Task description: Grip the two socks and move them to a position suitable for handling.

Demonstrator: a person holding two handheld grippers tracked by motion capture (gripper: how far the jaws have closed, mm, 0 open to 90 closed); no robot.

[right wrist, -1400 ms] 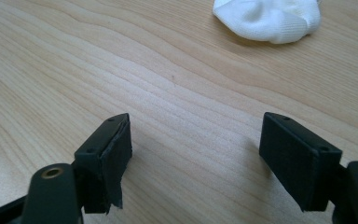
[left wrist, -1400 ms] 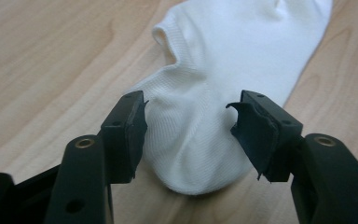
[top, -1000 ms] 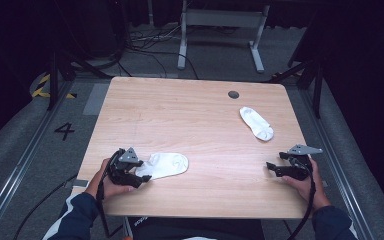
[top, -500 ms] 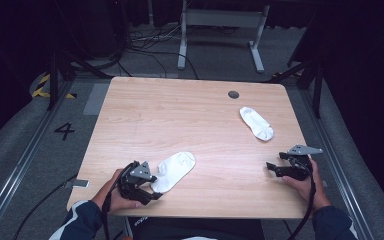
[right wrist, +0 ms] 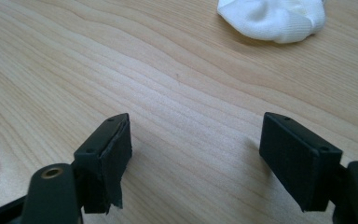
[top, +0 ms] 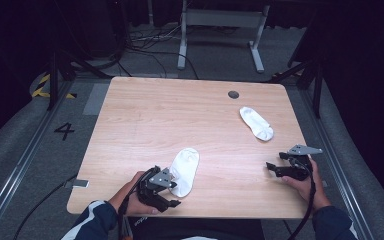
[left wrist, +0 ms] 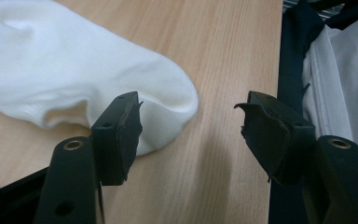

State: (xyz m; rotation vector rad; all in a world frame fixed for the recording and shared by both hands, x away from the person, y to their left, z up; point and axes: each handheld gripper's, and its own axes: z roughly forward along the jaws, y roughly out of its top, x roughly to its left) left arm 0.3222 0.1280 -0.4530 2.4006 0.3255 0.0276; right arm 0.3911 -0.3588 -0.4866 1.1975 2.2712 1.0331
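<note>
Table (top: 145, 120): light wood top, small dark round hole (top: 233, 94) near the far edge, dark floor around it with a "4" marking (top: 64, 131) on the left side.

Near sock (top: 184, 171): white, lies flat on the table close to the near edge, left of centre, long axis running roughly away from the person. Its near end sits just beside the left tongs.

Far sock (top: 256, 123): white, flat on the right half of the table, well apart from the near sock and up-table from the right tongs.

Left tongs (top: 167, 192): held at the near edge of the table. In the left gripper view the left tongs (left wrist: 191, 130) are spread, one jaw in front of the rounded end of the near sock (left wrist: 74, 79), the other over the table edge; bare wood in the gap, nothing pinched (whether that jaw touches the fabric, cannot tell).

Right tongs (top: 274, 168): held low over the table near its right near corner. In the right gripper view the right tongs (right wrist: 196, 154) are spread wide, only bare wood between the jaws, far sock (right wrist: 272, 16) at the top of that view, well clear.
</note>
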